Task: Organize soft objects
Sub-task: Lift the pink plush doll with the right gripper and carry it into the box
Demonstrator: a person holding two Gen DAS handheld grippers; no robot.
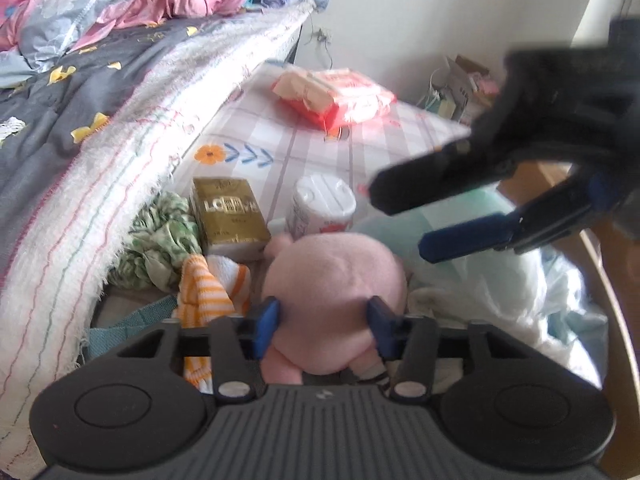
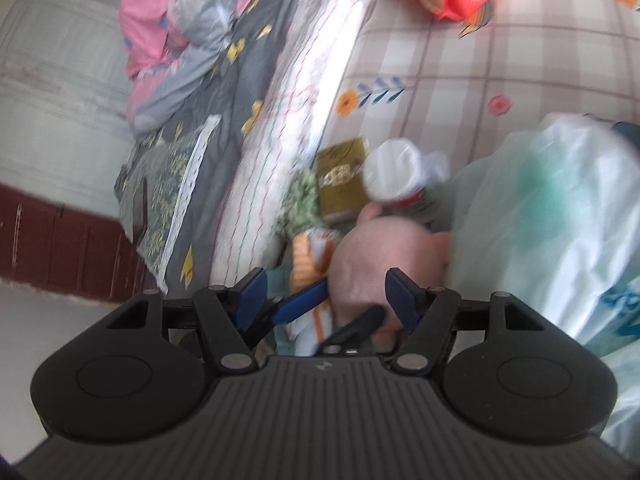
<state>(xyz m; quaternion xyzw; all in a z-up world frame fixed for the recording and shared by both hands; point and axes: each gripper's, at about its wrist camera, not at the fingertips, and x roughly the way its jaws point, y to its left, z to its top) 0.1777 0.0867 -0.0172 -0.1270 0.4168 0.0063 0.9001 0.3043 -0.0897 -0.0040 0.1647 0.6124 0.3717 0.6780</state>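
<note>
A pink plush toy [image 1: 332, 276] lies on the checked sheet [image 1: 304, 148] between a bedcover and a plastic bag. In the left wrist view my left gripper [image 1: 324, 320] is shut on the toy's lower part, its blue pads [image 1: 269, 320] pressing in from both sides. An orange-striped white sock [image 1: 208, 284] lies just left of the toy, with a crumpled green patterned cloth [image 1: 160, 236] behind it. My right gripper [image 1: 400, 222] hovers up and to the right, open and empty. The right wrist view shows my right gripper [image 2: 326, 292] above the toy [image 2: 380, 256] and the left gripper [image 2: 352, 298].
A gold box [image 1: 228, 216] and a white bottle [image 1: 324, 204] stand just behind the toy. A red tissue pack [image 1: 340, 96] lies farther back. A white fringed blanket [image 1: 120, 160] hangs on the left, a pale plastic bag [image 1: 500, 280] sits right, beside a wooden edge [image 1: 616, 320].
</note>
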